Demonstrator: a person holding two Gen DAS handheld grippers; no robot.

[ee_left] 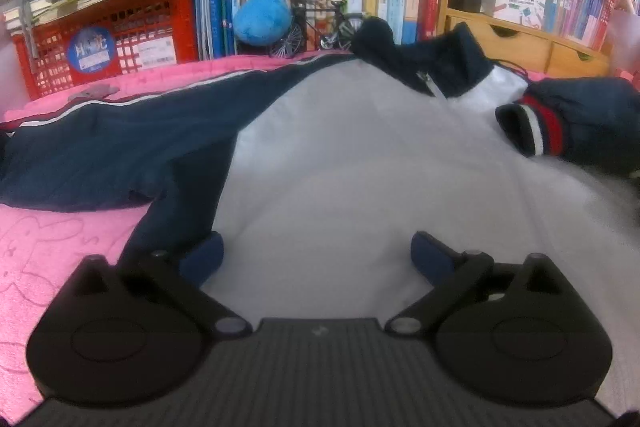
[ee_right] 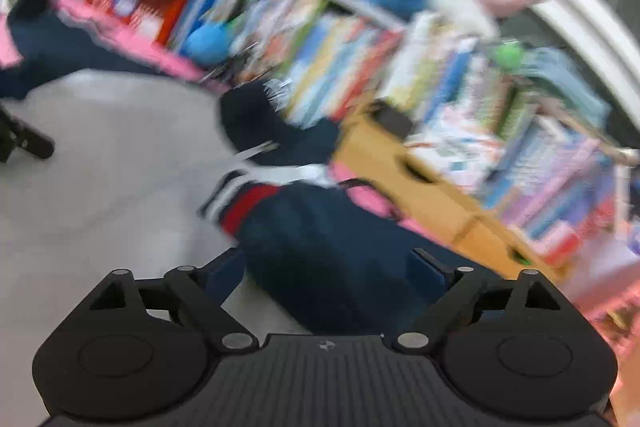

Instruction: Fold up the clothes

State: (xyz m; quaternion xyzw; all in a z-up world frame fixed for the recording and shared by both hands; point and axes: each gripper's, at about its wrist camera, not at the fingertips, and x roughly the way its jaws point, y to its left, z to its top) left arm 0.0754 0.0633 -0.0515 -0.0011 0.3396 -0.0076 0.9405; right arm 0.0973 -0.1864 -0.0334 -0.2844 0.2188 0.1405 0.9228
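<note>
White-and-navy jacket (ee_left: 340, 155) spread flat | striped cuff (ee_left: 532, 127) folded inward | left hand-held gripper (ee_left: 316, 259), right hand-held gripper (ee_right: 328, 271): wide apart, empty

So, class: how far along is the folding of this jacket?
Done: one sleeve lies folded onto the white body. In hand: nothing; the left tongs and right tongs are open. Left: the other sleeve, spread on the pink blanket.

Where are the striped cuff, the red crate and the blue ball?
striped cuff (ee_left: 534, 125): left wrist view, on its red and white bands.
red crate (ee_left: 132, 15): left wrist view, on its front lattice wall.
blue ball (ee_left: 262, 19): left wrist view, on its middle.
</note>
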